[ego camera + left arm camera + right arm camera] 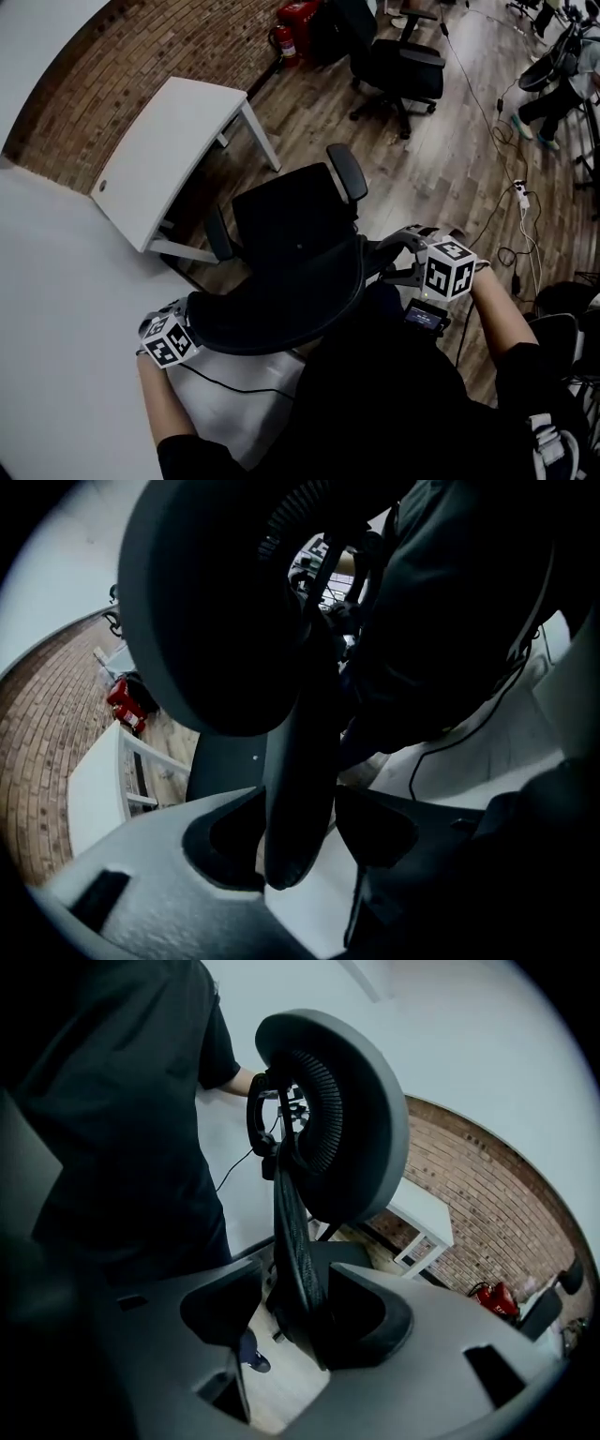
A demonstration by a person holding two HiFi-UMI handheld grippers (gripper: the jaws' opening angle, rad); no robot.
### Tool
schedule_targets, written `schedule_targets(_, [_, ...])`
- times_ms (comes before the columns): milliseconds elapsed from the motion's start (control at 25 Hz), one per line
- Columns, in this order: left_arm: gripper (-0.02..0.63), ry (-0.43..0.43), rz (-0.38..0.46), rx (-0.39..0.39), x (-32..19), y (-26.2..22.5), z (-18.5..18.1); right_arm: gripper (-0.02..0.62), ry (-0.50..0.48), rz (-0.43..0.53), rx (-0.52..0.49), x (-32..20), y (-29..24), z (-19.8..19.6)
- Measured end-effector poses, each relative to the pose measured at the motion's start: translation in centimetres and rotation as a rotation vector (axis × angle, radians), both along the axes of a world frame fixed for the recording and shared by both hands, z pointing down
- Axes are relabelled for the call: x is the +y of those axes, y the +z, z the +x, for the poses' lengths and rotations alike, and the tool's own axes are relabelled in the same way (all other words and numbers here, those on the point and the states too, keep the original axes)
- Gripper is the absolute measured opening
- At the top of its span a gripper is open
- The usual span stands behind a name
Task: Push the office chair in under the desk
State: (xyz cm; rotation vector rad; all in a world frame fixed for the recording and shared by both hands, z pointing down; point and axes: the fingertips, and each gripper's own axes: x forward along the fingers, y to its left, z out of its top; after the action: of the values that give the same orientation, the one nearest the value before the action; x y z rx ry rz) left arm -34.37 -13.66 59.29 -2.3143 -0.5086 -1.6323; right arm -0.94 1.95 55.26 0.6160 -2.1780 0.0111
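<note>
Head view: looking steeply down on the office chair (291, 230), parked on the wood floor (441, 178) just out from the white table (169, 150), seat facing it, not tucked under yet. Left claw (180, 314) at the left end of the curved backrest (281, 314), right claw (394, 260) at the right end. Both forearms reaching forward, marker cubes facing up.

Left gripper view: spread wide apart, with the dark edge of the backrest running down through the gap. Looks like a sliver of space on either side of that edge, so straddling it, not clamped. Tipped steeply down, with the table off to the lower left and a red fire extinguisher (127, 705) a bit beyond.

Right gripper view: also wide apart, straddling the mesh edge of the backrest. Sits close up against the right-hand pad, with a clear gap on the other side, so no squeeze here either. Angled down under the big oval headrest (352, 1101), with the table over by the brick wall (497, 1204).
</note>
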Motion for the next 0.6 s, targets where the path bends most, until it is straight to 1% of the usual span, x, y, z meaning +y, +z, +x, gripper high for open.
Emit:
schedule_targets(80, [0.228,0.017,0.003,0.000,0.33,0.62,0.31,0.203,-0.013,0.004,0.018,-0.18,0.13,0.09])
schedule_targets(160, [0.187,0.023,0.010,0.011,0.51,0.81,0.65,0.180,-0.014,0.009,0.017,-0.40,0.02,0.20])
schedule_targets(400, [0.172,-0.004,0.015,0.039,0.64,0.77,0.75,0.160,-0.040,-0.003,0.015,-0.10,0.10,0.16])
schedule_targets(600, [0.166,-0.029,0.015,0.044,0.91,1.08,1.06,0.152,-0.064,0.013,0.015,-0.08,0.32,0.52])
